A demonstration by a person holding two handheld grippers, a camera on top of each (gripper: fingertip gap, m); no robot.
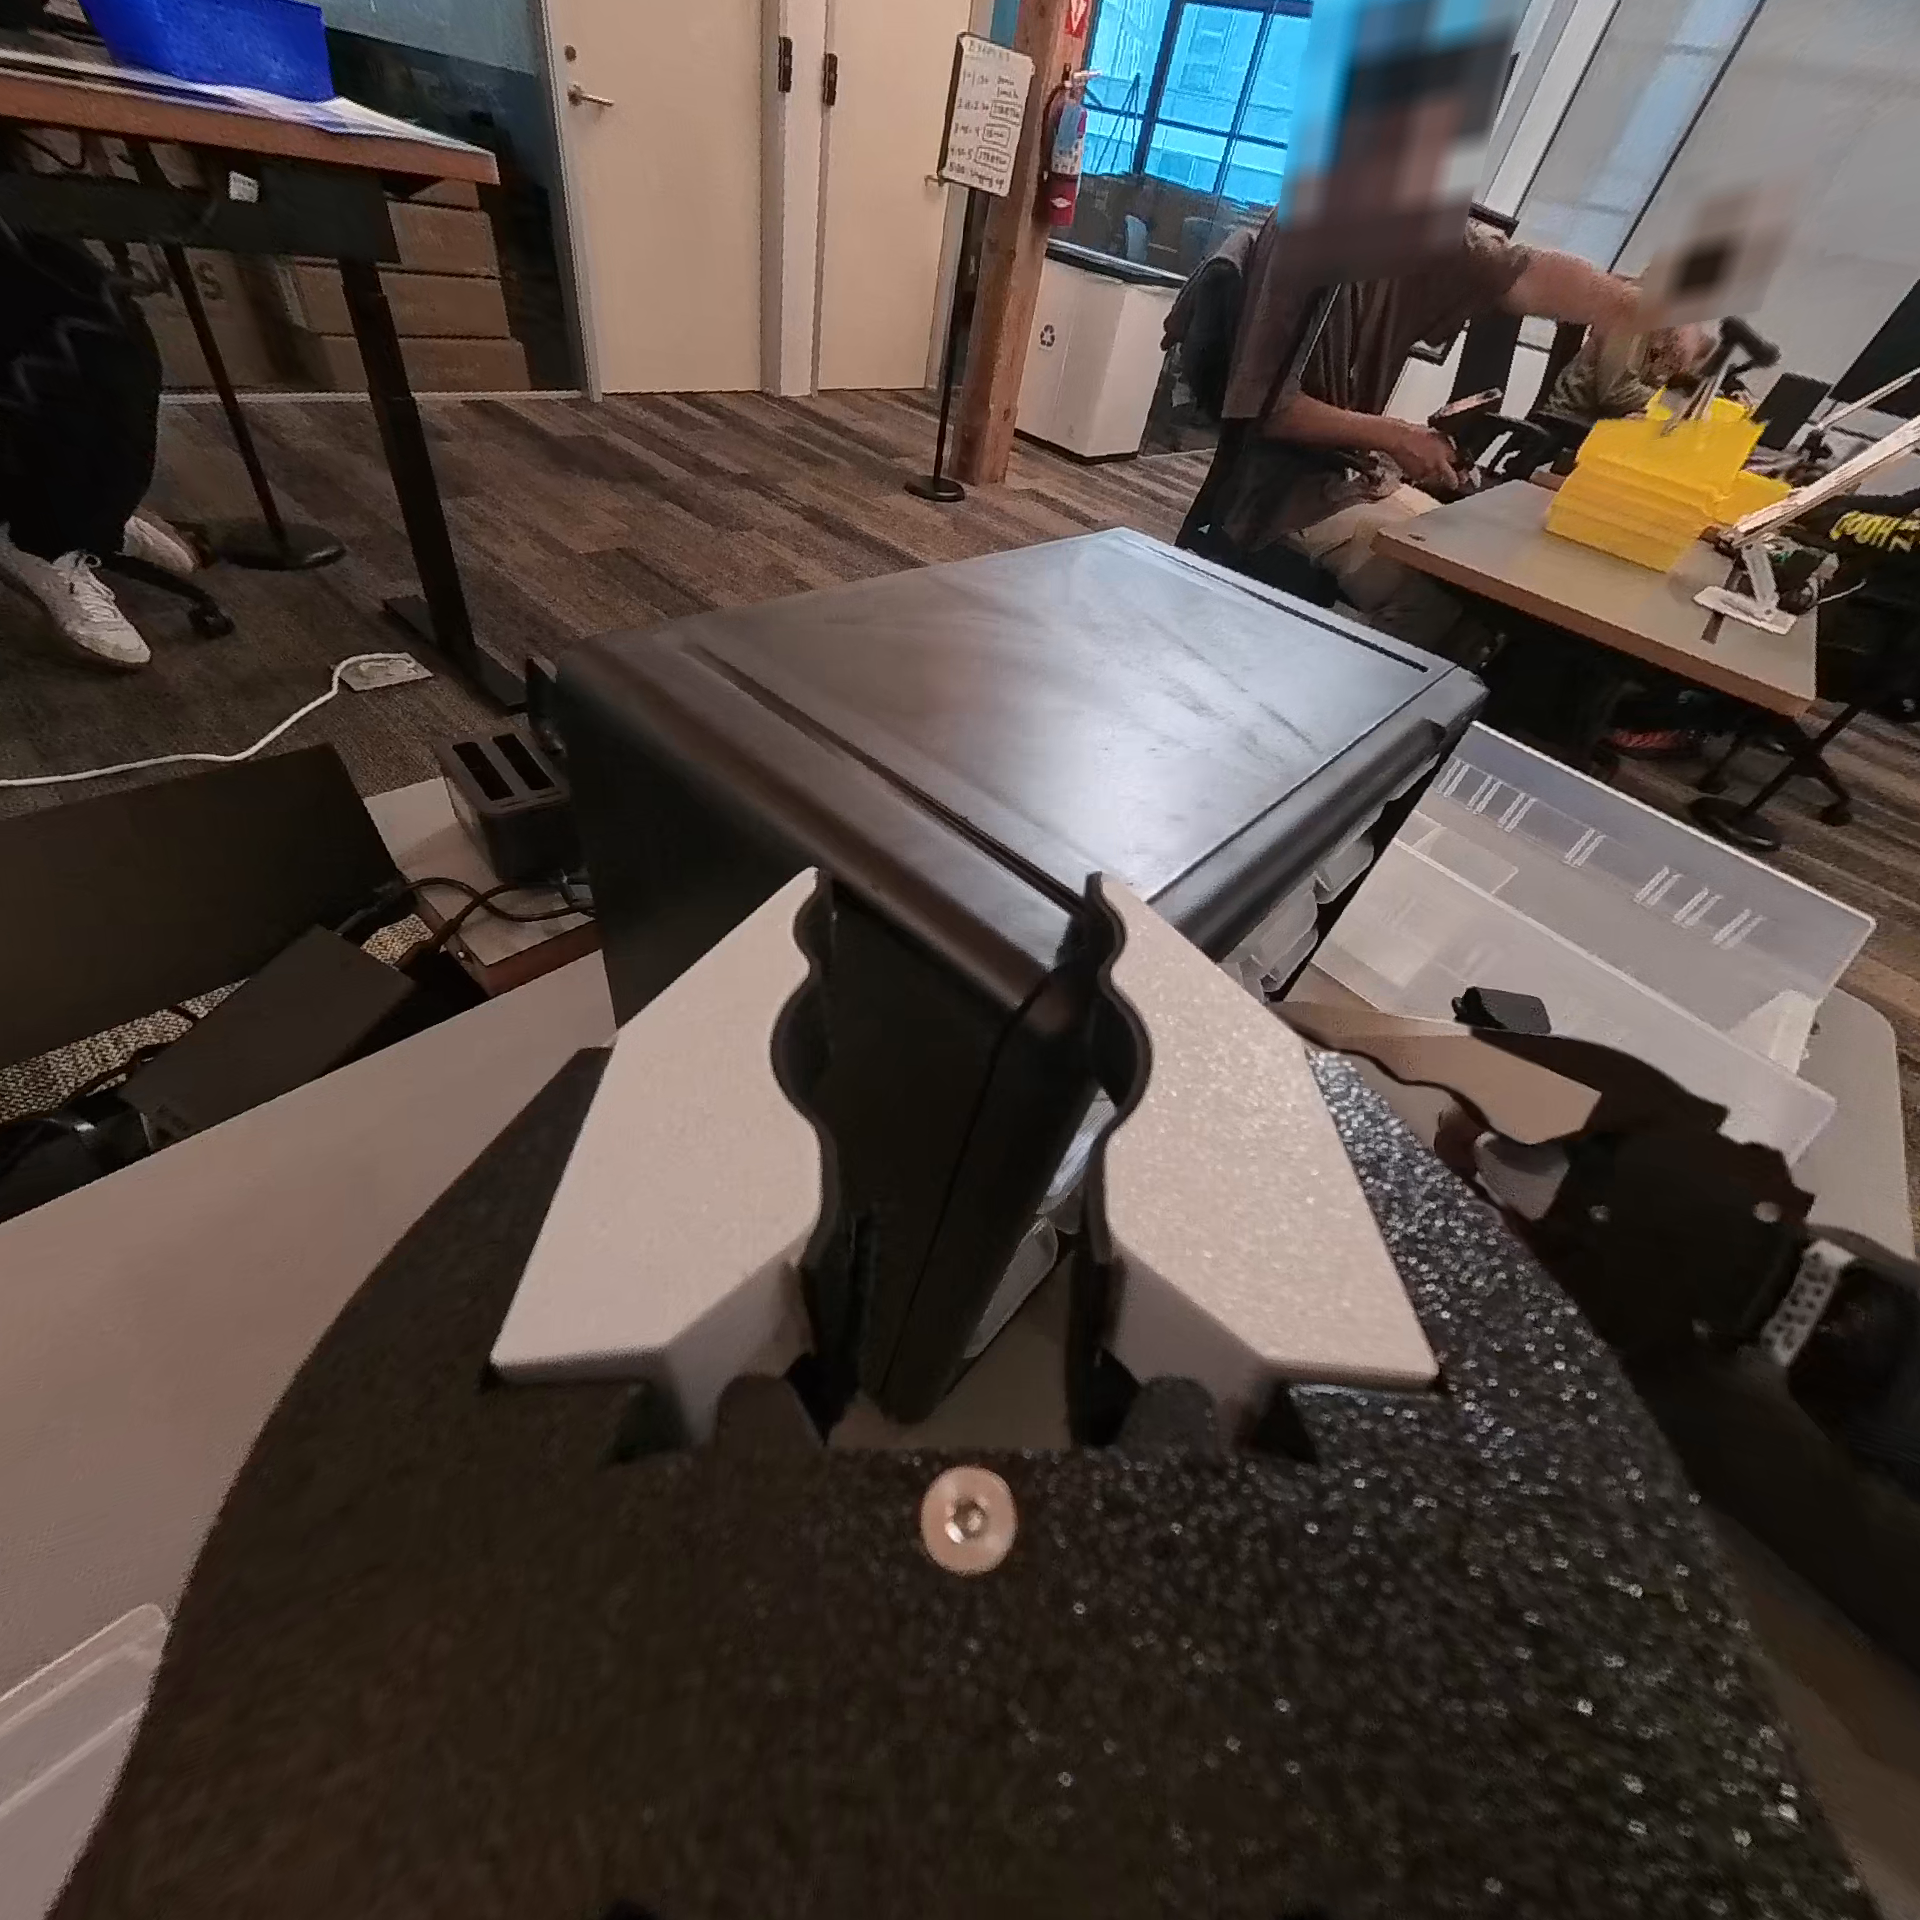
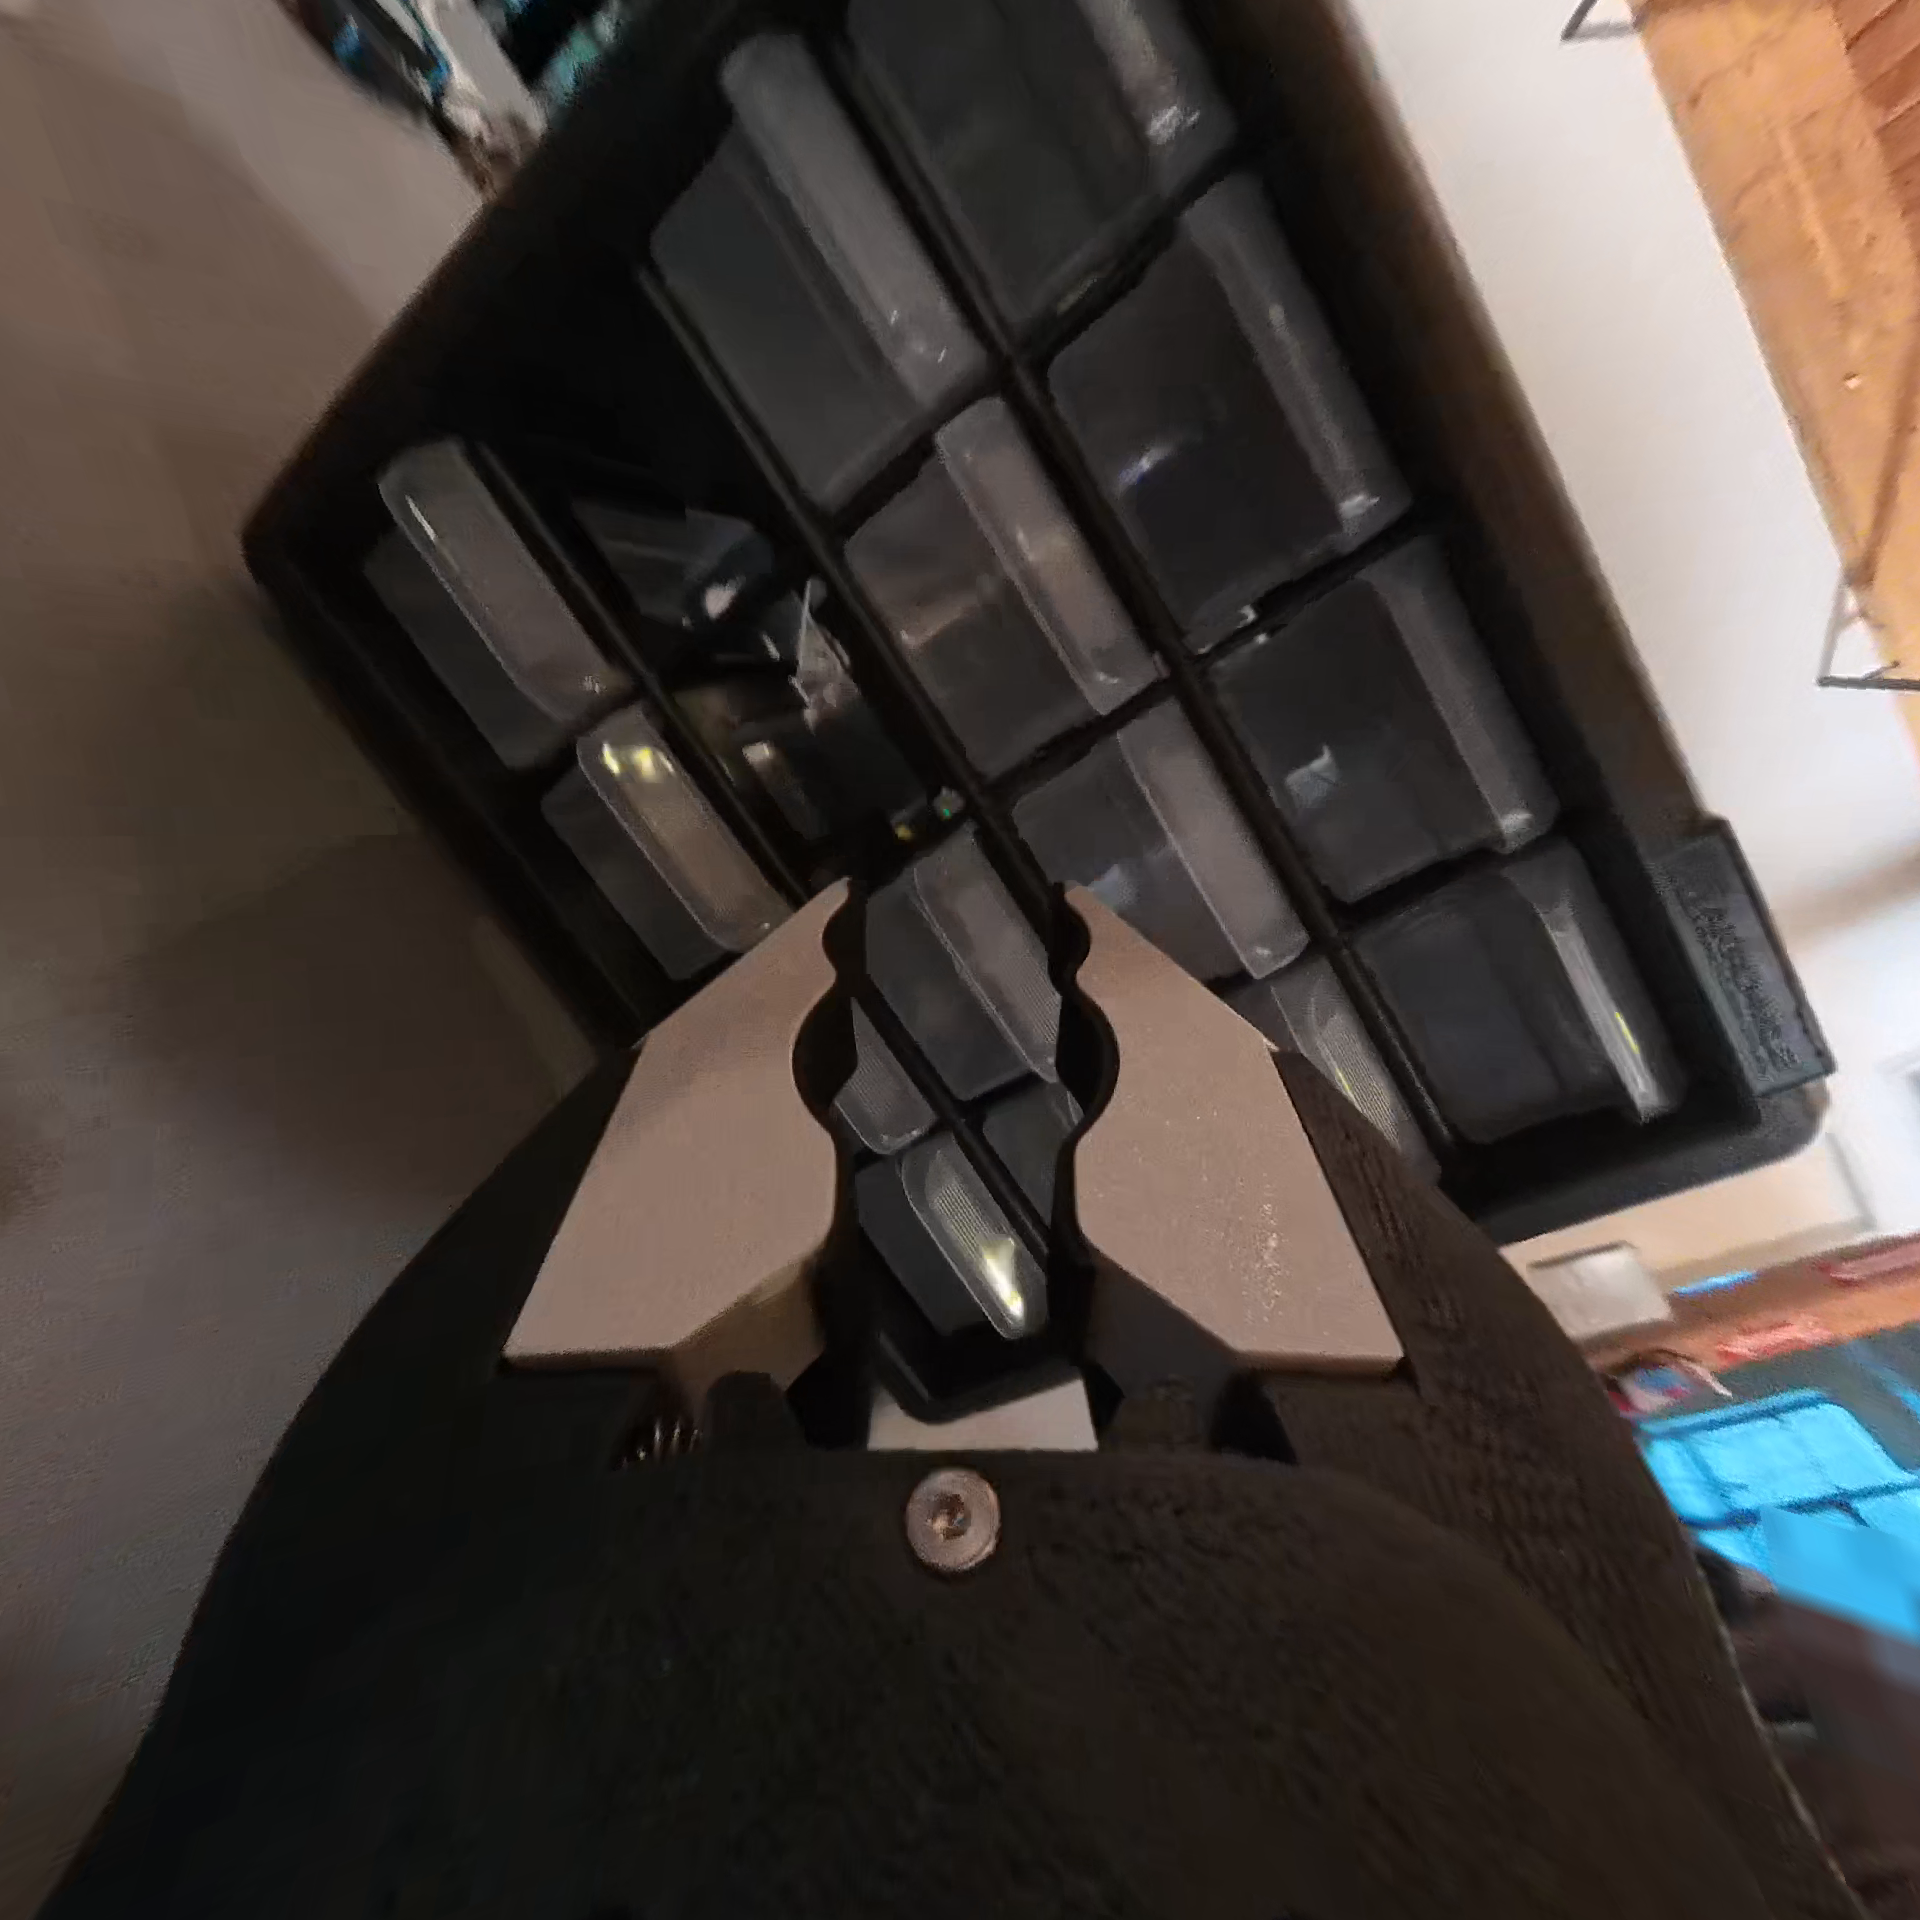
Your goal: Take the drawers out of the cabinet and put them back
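A black cabinet stands on the pale table, with its front of small clear drawers facing right. My left gripper is shut on the cabinet's near top edge, at a corner. In the right wrist view the cabinet front fills the frame, tilted, with a grid of clear drawers. One slot has no drawer. My right gripper is open, with the handle of a clear drawer between its fingertips; I cannot tell if it touches. The right gripper also shows in the left wrist view.
A clear plastic bin lies on the table right of the cabinet. A black charger with cables sits behind the cabinet's left side. A person sits at another table with yellow trays at the back right.
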